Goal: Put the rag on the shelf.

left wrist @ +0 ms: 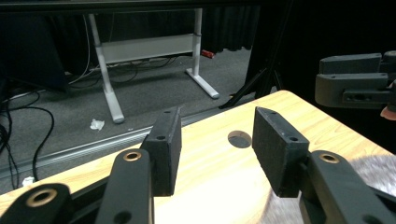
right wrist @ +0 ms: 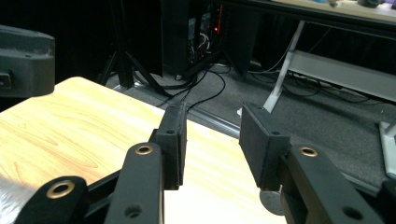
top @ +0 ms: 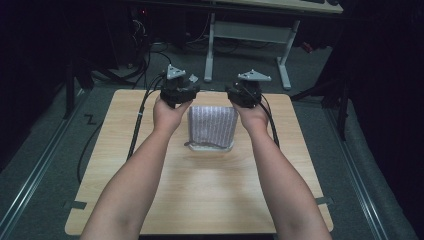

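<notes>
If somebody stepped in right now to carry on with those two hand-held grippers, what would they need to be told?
Left hand-held gripper: jaws open, nothing between them, held above the table's far edge.
Right hand-held gripper: the same, open and holding nothing.
Grey cloth: lies folded on the table between the two hands, touched by neither gripper.
Done: the cloth looks folded into a neat rectangle and let go.
Left: possibly another fold or moving it aside; the pictures cannot settle which.
</notes>
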